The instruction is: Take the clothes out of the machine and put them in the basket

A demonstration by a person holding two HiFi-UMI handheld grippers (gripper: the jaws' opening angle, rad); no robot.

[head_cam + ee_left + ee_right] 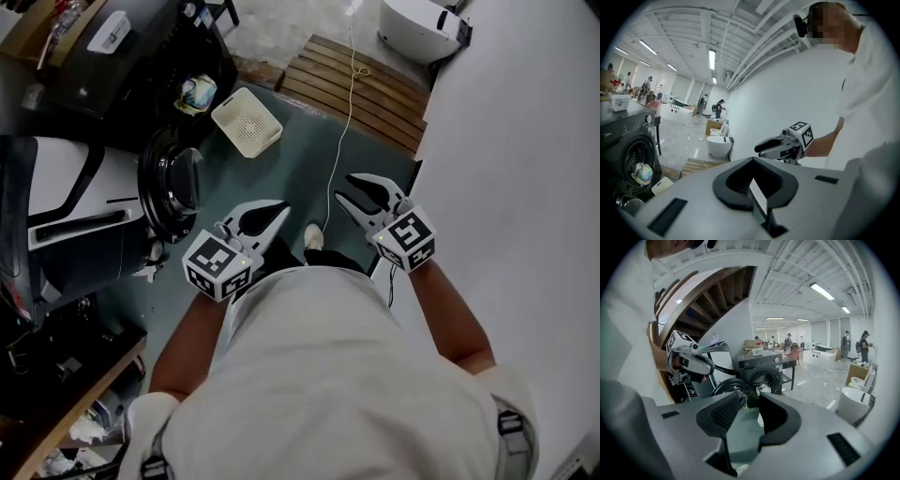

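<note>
The clothes point(198, 92) sit bunched in the open mouth of the dark machine point(141, 56); its round door point(173, 186) hangs swung wide. The cream basket point(247, 122) stands on the green floor point(300, 169) just beside that opening. Both claws are held in front of the person's body, well apart from the machine. The left claw point(279, 208) has its jaws together, tip to tip, gripping nothing; the right claw point(344, 187) has its jaws somewhat apart, with only floor between them.
</note>
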